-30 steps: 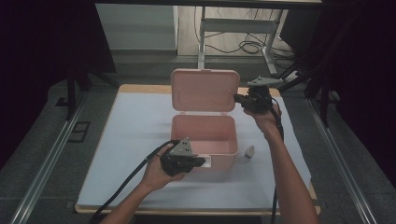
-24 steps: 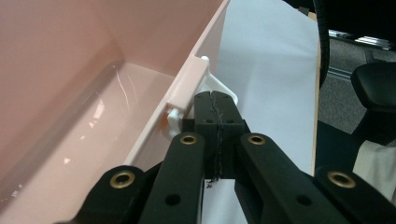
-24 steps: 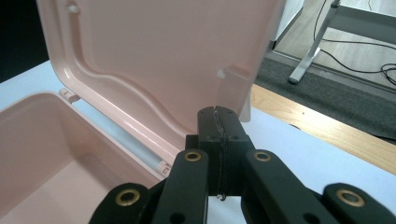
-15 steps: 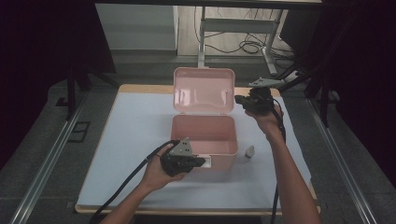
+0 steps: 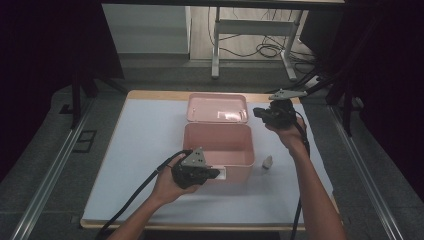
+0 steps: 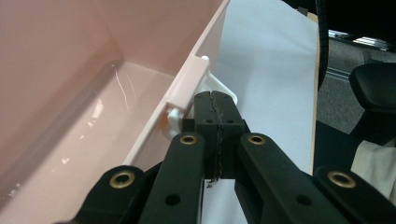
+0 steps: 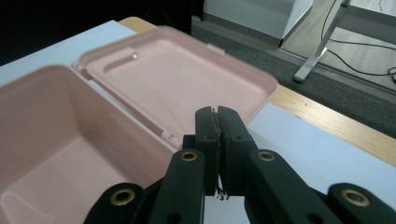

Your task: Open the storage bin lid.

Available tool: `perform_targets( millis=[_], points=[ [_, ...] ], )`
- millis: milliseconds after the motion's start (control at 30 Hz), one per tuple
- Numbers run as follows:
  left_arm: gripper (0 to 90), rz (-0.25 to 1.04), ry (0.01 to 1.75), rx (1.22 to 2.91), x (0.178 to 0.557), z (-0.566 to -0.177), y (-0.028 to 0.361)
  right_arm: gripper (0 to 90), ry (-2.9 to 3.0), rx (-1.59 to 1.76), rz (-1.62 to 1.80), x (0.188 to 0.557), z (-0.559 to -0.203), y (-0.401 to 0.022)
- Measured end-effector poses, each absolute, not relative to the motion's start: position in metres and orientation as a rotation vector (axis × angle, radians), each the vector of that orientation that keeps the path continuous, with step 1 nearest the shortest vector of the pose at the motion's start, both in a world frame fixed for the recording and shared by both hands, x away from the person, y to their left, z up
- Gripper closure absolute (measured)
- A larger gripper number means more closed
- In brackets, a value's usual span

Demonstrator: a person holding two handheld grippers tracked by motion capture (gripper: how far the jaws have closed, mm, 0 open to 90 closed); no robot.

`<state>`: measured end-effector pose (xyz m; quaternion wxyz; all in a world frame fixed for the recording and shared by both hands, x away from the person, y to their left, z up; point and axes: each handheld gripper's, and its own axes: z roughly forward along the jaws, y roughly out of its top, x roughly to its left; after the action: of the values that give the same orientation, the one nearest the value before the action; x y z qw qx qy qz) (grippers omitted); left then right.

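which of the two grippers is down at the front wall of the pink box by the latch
The left gripper, at the pink plastic box's front wall beside its white latch; the right gripper hangs beside the open lid.

A: How is the light around the pink box?

B: Bright on the white sheet under it, dark beyond. Soft glare marks the lid behind it.

A: Sharp?

B: The high view is slightly soft; close to the box, black jaws blur.

Dark room, grey floor, white desk frame
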<state>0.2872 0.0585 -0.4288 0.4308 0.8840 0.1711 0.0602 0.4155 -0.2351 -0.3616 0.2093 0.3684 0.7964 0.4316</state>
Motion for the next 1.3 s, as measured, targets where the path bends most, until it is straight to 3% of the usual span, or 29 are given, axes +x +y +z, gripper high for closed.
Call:
perform_targets(
  millis=[200,667,1300],
  points=[
    [90.0,0.151,0.43,2.198,0.287,-0.429,0.059,83.8,2.233,1.038,1.204,0.409,-0.364,-0.243],
    [90.0,0.15,0.434,2.186,0.286,-0.43,0.059,61.6,2.361,1.001,1.121,0.388,-0.375,-0.257],
    [90.0,0.149,0.432,2.184,0.287,-0.431,0.059,54.7,2.473,0.981,0.986,0.357,-0.378,-0.274]
  ],
)
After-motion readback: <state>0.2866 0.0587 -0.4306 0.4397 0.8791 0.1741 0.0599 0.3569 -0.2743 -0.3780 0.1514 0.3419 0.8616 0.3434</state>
